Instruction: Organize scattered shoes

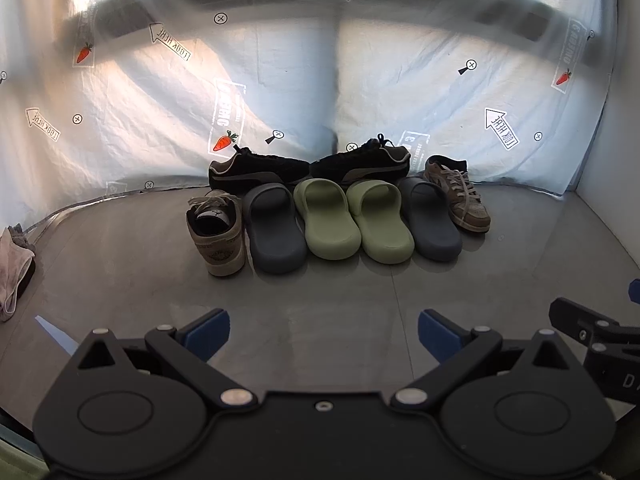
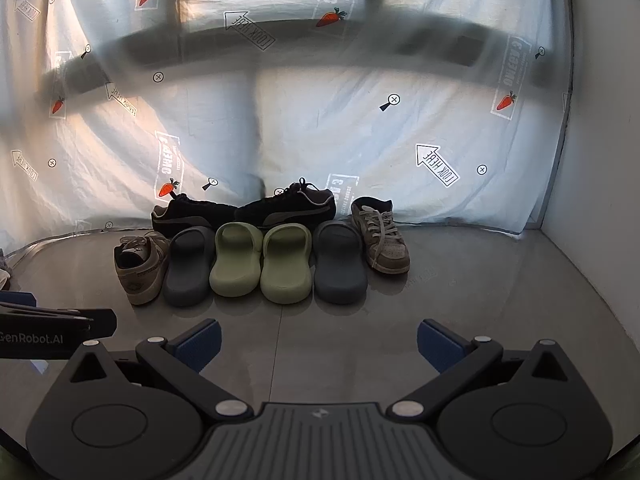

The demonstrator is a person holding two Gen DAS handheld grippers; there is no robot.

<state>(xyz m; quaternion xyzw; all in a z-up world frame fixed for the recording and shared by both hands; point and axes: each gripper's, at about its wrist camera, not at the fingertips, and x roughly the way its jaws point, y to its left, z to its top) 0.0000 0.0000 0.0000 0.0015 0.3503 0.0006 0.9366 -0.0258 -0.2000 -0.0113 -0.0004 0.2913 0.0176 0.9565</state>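
Right, from both wrist cameras I see the shoes lined up against the printed white sheet [image 1: 160,112] at the back of the grey floor [image 1: 340,292]. My left gripper [image 1: 324,330] hangs above the floor with its blue-padded jaws spread wide and nothing between them; my right gripper [image 2: 318,340] is the same, wide and empty (its black body also pokes into the left camera's right edge). In the front row, left to right, stand a beige sneaker [image 1: 218,232] with its heel toward me, a dark grey slide [image 1: 274,232], two green slides [image 1: 354,220] touching side by side, a second grey slide [image 1: 430,220], and a second beige sneaker [image 1: 460,196] with its toe toward me, set a little further back than the slides. Behind them two black sneakers [image 1: 308,170] lie toe to toe along the sheet. At the left edge a crumpled pale cloth [image 1: 12,268] lies on the floor, well apart from the shoes.
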